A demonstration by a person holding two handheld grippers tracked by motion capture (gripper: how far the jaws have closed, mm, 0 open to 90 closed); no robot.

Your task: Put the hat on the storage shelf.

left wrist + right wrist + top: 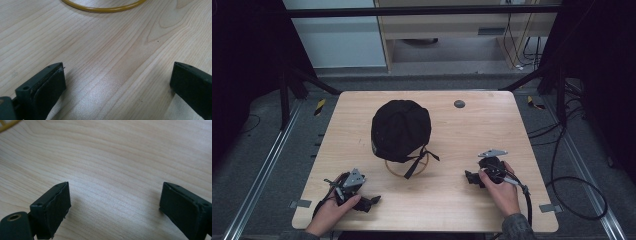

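Mid-bench, slightly toward the far edge, sits a black cap (pixel 401 129) perched on a yellow ring stand (pixel 406 168); the ring base rests on the wood on the near side of the cap. Cap is dome-up, seams meeting at a top button. Long axis runs roughly far-to-near; back strap (pixel 418 159) hangs off the near side with loose ends trailing toward the near-right. Can't tell where the brim is. Fabric is plain matte black, small pale mark low on its left side, too small to read.

Left gripper (pixel 371 202) lies near the near-left corner of the bench (pixel 492 125), held by the left hand (pixel 336 207), tips pointing right. Left gripper view: jaws spread wide, nothing between, bare wood below, yellow ring arc (pixel 103 8) at the top.

Right gripper (pixel 471 178) sits toward the near-right, in the right hand (pixel 501 190), tips pointing left toward the stand. Right gripper view: jaws wide apart, nothing between.

Small grey disc (pixel 459 104) near the far edge, well apart from the cap.
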